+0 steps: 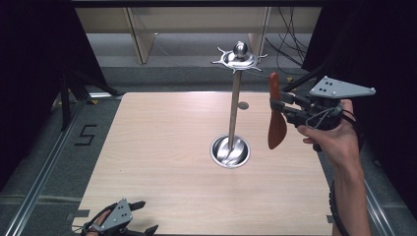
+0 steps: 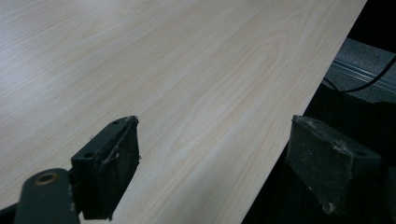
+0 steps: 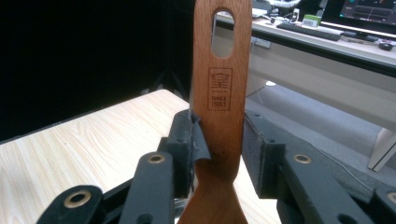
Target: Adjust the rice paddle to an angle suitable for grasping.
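Right tongs [image 1: 276, 108] are clamped on a wooden spatula [image 1: 276, 125]; left tongs [image 1: 142, 216] are held wide with nothing between the jaws.

From the high view, the right tongs are seen at about three o'clock, raised above the right edge of the pale wooden table [image 1: 162, 147]. The spatula is gripped upright at its handle, blade hanging down and a slotted hole at its upper end, as shown in the right gripper view [image 3: 219, 107]. It is held in the air, just right of a metal stand [image 1: 234, 105] at the table's centre and apart from it. The stand is made of a round base, a thin pole and a spiked top plate. The left tongs are seen at seven o'clock, at the table's near edge.
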Motion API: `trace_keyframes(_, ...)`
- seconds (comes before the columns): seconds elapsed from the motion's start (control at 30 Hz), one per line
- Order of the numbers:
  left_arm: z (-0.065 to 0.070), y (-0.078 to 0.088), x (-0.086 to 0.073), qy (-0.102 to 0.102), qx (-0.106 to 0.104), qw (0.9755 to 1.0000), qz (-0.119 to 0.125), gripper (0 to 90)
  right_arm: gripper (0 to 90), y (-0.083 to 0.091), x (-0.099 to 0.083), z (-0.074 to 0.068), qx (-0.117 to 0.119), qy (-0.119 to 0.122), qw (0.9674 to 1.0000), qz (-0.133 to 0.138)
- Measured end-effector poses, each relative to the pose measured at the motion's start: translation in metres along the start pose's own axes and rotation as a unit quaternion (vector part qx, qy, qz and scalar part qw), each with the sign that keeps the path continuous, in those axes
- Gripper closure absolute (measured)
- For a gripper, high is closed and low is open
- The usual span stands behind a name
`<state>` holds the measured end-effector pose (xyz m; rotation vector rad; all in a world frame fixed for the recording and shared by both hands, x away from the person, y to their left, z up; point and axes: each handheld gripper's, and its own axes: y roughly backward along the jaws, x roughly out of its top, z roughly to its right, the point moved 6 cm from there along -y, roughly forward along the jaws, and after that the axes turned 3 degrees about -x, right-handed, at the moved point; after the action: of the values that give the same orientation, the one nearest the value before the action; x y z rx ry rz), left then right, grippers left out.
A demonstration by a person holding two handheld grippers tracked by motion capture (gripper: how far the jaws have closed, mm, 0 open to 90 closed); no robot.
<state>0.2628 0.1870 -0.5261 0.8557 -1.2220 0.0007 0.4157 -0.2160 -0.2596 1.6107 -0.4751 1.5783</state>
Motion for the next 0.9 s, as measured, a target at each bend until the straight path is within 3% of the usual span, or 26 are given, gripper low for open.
trace_keyframes(0.47,0.000,-0.001,0.001,-0.001,0.000,1.0000,0.006,16.3,67.1,-0.009,0.015,-0.003,0.012,-0.007,0.9999,0.000)
trace_keyframes(0.57,0.000,-0.001,0.001,0.000,-0.002,1.0000,0.010,16.3,67.1,-0.012,0.016,-0.007,0.020,-0.019,0.9996,-0.006)
trace_keyframes(0.6,-0.001,-0.001,0.001,-0.013,-0.004,0.9999,0.010,16.3,67.1,-0.013,0.017,-0.005,0.017,-0.013,0.9998,-0.003)
trace_keyframes(0.67,0.001,-0.002,0.001,0.003,-0.003,0.9999,0.012,16.3,67.1,-0.015,0.018,-0.005,0.014,-0.008,0.9999,-0.006)
trace_keyframes(0.77,0.000,0.000,0.000,0.001,0.000,1.0000,0.000,16.3,67.1,-0.017,0.019,-0.005,0.014,-0.014,0.9997,-0.012)
trace_keyframes(0.8,0.000,0.000,0.000,-0.001,0.001,1.0000,0.002,16.3,67.1,-0.018,0.020,-0.003,0.011,-0.006,0.9999,-0.008)
trace_keyframes(0.83,0.000,0.000,0.000,-0.002,0.000,1.0000,0.003,16.3,67.1,-0.018,0.020,-0.005,0.017,-0.017,0.9996,-0.014)
trace_keyframes(0.9,-0.001,0.000,0.000,-0.005,0.001,1.0000,0.001,16.3,67.1,-0.019,0.021,-0.004,0.016,-0.009,0.9998,-0.012)
